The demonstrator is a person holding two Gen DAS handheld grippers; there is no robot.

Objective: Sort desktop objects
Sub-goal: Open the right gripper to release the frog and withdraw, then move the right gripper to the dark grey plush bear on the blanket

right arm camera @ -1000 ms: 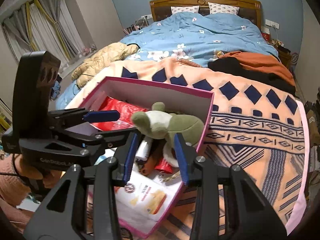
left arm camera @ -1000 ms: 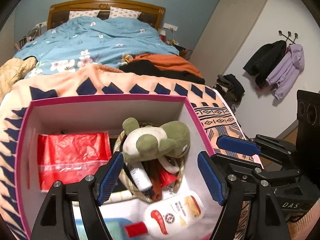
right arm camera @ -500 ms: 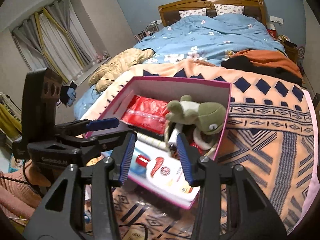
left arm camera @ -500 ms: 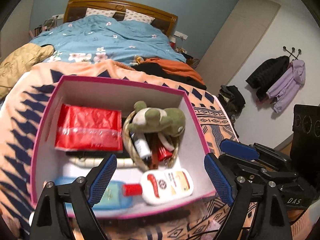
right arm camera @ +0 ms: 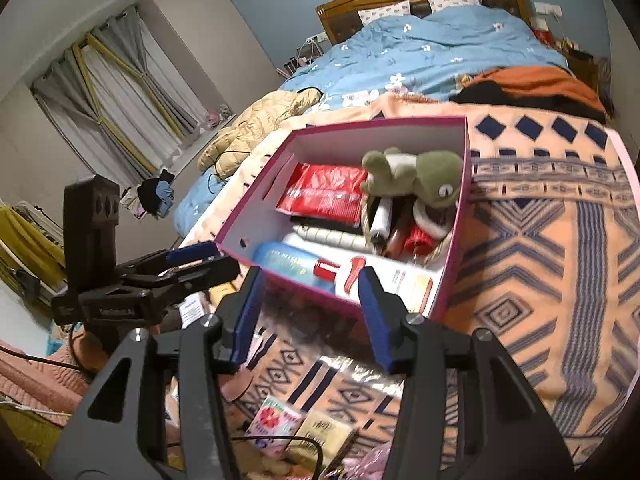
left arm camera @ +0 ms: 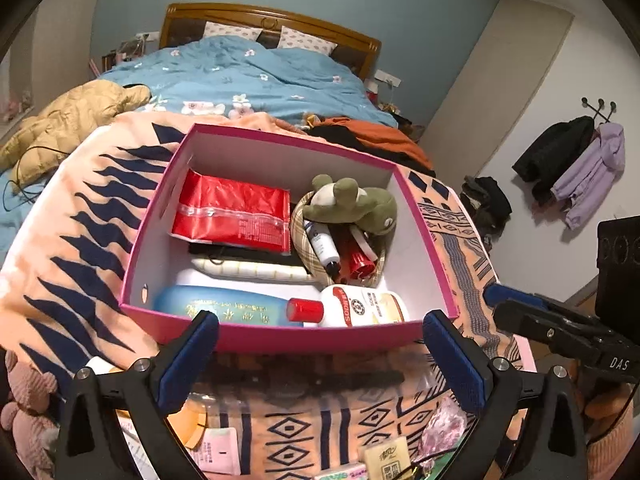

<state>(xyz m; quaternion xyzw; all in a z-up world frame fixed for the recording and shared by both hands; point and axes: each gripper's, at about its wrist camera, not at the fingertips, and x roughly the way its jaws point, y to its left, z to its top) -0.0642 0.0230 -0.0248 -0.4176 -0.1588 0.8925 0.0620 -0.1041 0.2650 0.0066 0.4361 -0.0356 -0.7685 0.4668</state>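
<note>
A pink box (left arm camera: 280,336) sits on the patterned blanket (left arm camera: 72,248). It holds a red packet (left arm camera: 232,210), a green plush frog (left arm camera: 352,202) on a small basket, a blue bottle (left arm camera: 224,305) and a white bottle with a red cap (left arm camera: 360,310). My left gripper (left arm camera: 320,354) is open and empty, just in front of the box's near wall. My right gripper (right arm camera: 310,312) is open and empty, before the box's (right arm camera: 332,300) near corner. The frog (right arm camera: 420,178) shows there too.
Small packets (left arm camera: 384,458) and cards lie on the blanket near the front edge, also in the right wrist view (right arm camera: 272,420). A bed with a blue quilt (left arm camera: 248,76) stands behind. Coats (left arm camera: 576,160) hang on the right wall.
Both grippers have drawn back from above the box toward me. The box and its contents now lie farther ahead. Both stay open and empty.
</note>
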